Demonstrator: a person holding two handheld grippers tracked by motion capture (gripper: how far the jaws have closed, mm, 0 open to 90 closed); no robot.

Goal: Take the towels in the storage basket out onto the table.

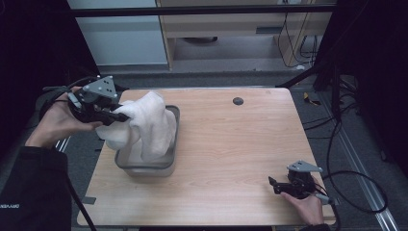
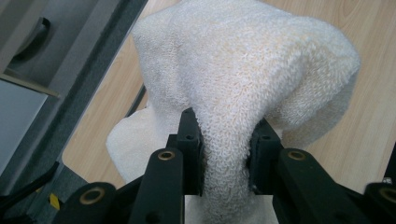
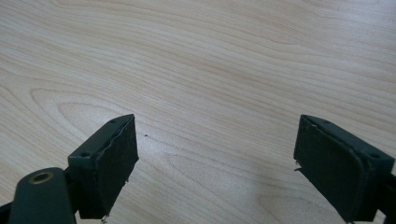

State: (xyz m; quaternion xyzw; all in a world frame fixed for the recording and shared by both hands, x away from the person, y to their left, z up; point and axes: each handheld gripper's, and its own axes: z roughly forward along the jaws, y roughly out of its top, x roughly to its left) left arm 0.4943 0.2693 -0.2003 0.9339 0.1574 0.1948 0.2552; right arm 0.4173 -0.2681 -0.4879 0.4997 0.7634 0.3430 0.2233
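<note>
- The towel (image 1: 149, 122) covers most of the grey tub's (image 1: 144, 168) inside.
- In the left gripper view, the towel's lower end runs off the bottom edge.
- The left gripper's (image 1: 119, 117) pads are buried in towel folds.

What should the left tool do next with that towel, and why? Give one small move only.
Probably keep lifting the left tool straight up. Its jaws are clamped on a fold of the white towel, but the towel's lower end sits inside the grey bin, so it likely needs more height to clear the rim. The right tool rests open on the table.
</note>
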